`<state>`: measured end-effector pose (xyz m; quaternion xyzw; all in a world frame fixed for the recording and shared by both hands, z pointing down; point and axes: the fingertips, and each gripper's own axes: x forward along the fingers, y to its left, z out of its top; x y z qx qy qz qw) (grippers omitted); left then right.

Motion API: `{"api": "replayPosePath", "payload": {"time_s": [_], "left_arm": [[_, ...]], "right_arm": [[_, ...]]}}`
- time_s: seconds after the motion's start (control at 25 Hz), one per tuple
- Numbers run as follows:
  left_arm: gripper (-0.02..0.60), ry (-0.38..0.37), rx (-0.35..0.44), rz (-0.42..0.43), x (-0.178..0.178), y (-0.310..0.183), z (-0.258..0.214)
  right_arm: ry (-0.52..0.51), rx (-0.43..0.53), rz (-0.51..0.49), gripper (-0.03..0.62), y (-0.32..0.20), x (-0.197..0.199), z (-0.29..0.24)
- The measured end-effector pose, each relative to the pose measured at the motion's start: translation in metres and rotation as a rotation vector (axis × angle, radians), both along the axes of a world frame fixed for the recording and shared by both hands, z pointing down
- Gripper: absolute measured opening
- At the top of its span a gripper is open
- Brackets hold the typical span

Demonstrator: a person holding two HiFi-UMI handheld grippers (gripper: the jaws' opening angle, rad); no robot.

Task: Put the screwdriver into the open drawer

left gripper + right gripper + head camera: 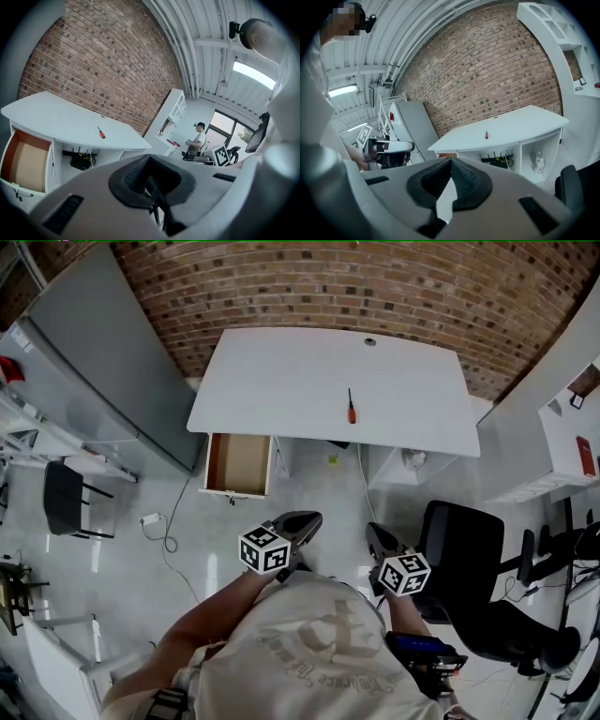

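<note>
Screwdriver [352, 407] with slim dark shaft and orange-red handle, lying flat on white tabletop [272, 381] right of centre, open wood-lined drawer [238, 463] below tabletop's left end, left gripper [307, 517] and right gripper [374, 530] well apart from tabletop, both jaws closed together, holding nothing

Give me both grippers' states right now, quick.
Left gripper: closed, holding nothing.
Right gripper: closed, holding nothing.

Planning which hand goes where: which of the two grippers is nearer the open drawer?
The left gripper, in the head view just below the open drawer; the right gripper sits further right, more in line with the screwdriver on the desk.
</note>
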<state>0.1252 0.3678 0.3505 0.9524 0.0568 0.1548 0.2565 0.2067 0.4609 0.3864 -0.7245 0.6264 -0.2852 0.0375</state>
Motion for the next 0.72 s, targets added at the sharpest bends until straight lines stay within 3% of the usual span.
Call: {"api": "replayPosePath", "payload": {"time_s": [0.4,0.72], "left_arm": [[0.018,0.068,-0.014,-0.001,-0.001,-0.059,-0.014],[0.018,0.063,-0.016,-0.026,-0.014,-0.111,-0.016]], "right_arm": [[0.013,-0.012,0.029,0.021,-0.054,-0.001,-0.005],[0.048,-0.042,0.075,0.021,-0.093,-0.001,-0.012]]}}
